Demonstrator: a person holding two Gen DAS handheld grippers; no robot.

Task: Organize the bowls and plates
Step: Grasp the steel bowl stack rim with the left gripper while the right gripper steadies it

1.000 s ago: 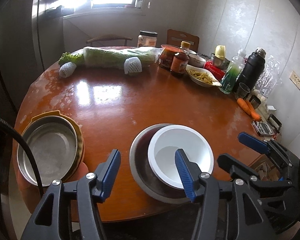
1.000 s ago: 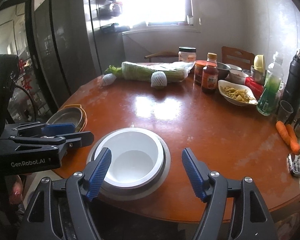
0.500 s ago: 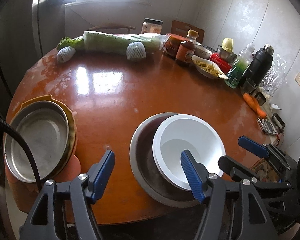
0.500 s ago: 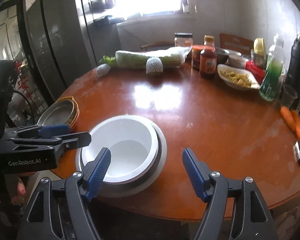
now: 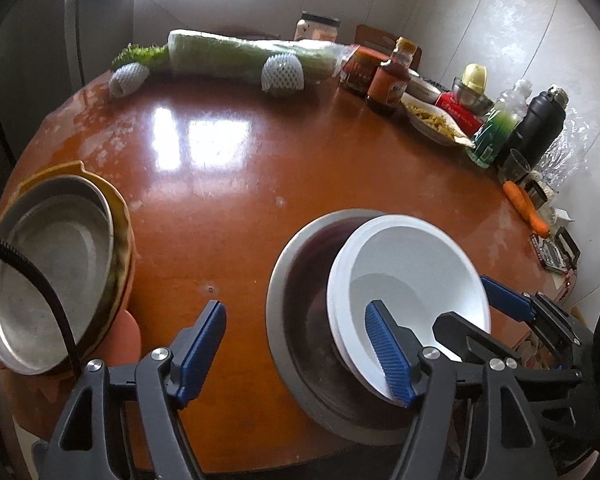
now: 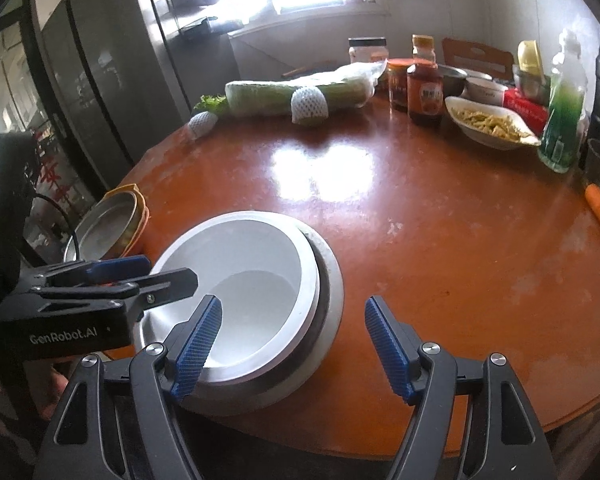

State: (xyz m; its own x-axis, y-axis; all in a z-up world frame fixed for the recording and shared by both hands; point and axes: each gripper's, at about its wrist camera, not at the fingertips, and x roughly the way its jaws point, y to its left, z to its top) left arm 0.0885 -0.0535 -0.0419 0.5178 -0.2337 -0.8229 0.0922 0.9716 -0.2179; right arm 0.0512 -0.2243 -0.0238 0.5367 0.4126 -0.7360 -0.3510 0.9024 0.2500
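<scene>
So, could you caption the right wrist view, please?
Open right gripper above white bowl nested in steel bowl.

Two fisheye views are given, each taken from a hand-held gripper and directed forward and steeply downward along its fingers. In the left wrist view, the round table (image 5: 260, 168) is seen from its near edge, with the white bowl (image 5: 412, 280) close at lower right and the stacked metal plate (image 5: 48, 272) at left. In the right wrist view, the same table (image 6: 440, 240) is seen from slightly further right, the bowl (image 6: 252, 280) lying close at lower left. The bowl, the plate (image 6: 104, 224) and the far clutter are shared by both views.
</scene>
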